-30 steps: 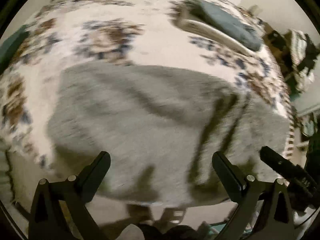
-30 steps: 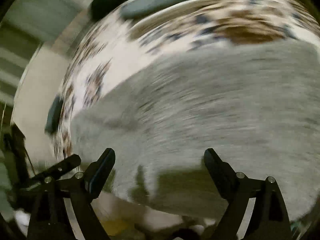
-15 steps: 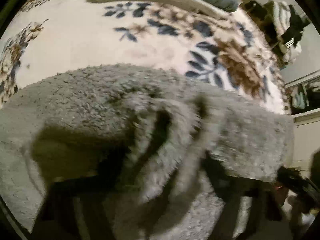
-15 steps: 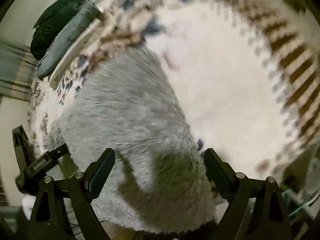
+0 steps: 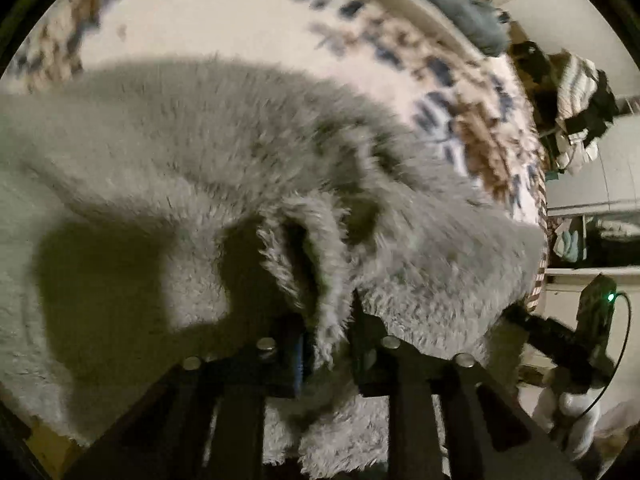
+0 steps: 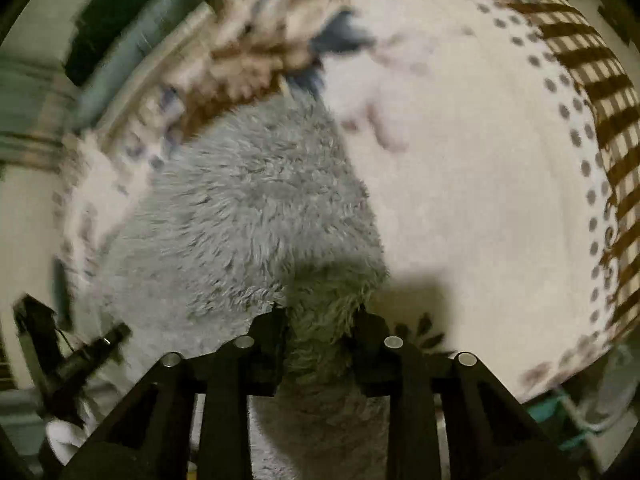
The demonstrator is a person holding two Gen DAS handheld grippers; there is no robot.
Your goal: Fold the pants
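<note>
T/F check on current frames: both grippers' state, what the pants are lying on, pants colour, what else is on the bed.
1. The left gripper is shut on the fuzzy pants. True.
2. The right gripper is open. False: it is shut on a bunch of the pants.
3. The pants lie on a floral bedspread. True.
4. The pants are dark blue. False: light grey.
</note>
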